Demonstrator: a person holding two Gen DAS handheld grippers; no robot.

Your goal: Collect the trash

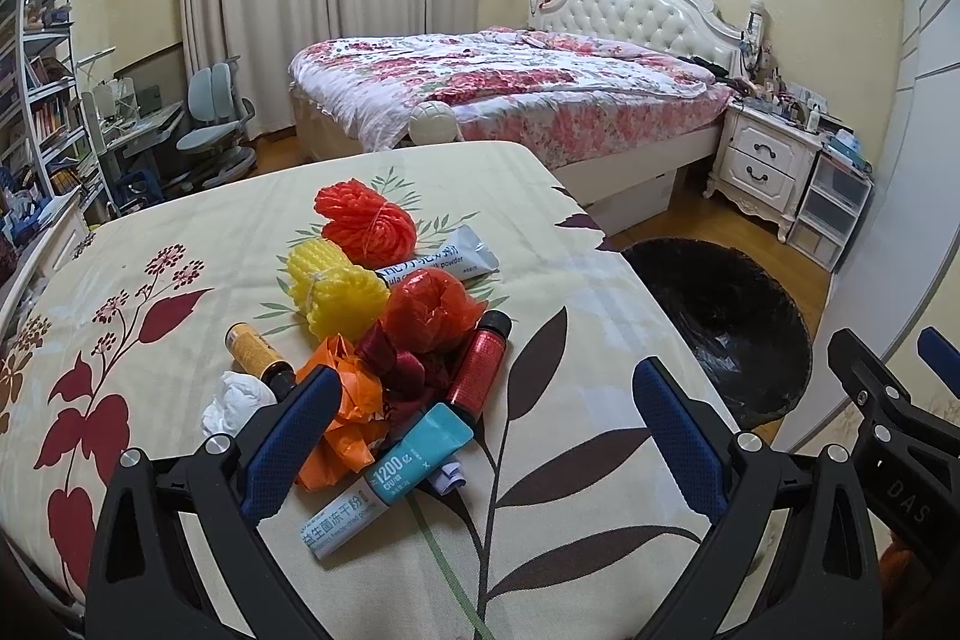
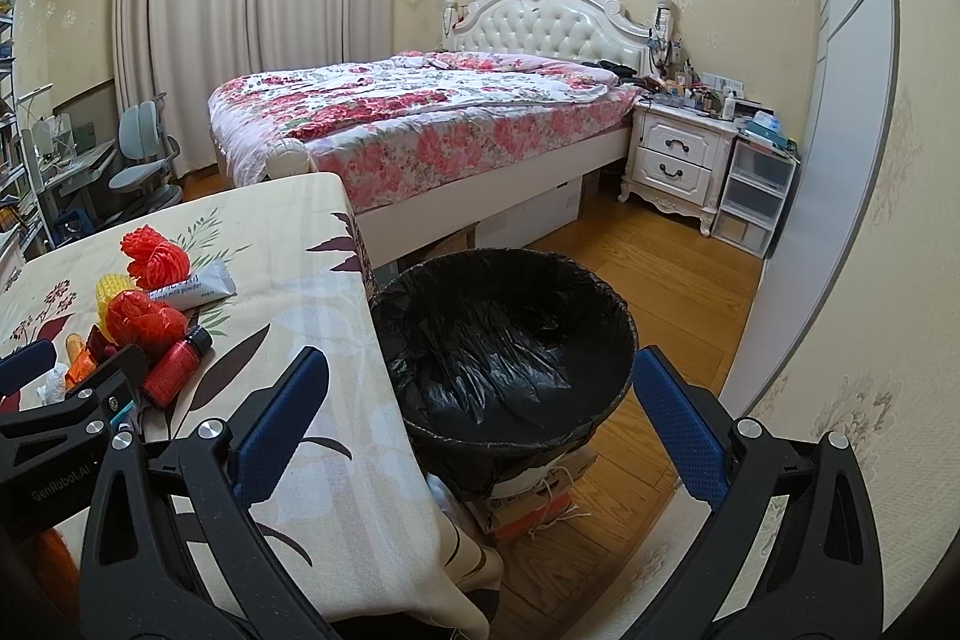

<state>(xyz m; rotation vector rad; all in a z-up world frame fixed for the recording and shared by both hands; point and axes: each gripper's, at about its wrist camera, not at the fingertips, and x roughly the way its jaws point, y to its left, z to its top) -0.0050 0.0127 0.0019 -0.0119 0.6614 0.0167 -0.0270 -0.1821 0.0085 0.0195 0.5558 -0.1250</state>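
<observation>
Both claws stood open and empty: the left claw (image 1: 483, 427) hovered over the trash pile (image 1: 390, 328) on the tabletop (image 1: 150, 244), the right claw (image 2: 480, 421) before the lined bin (image 2: 504, 334). The teal sachet (image 1: 384, 478) seemed nearest, so a low, flat pinch probably suited it best.

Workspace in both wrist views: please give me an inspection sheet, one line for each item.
Surface: table under a floral cloth.
Job's things: trash pile on the table: net wads, bottles, sachets, tissue. Bin with a black liner stands on the floor beside the table; no trash seen inside.
Clutter: nothing seen beyond the pile.
Grippers: left gripper open, over the pile's near end, holding nothing; right gripper open, before the bin.
Cables: nothing seen.
Surroundings: bed, nightstand, desk chair, curtains.
</observation>
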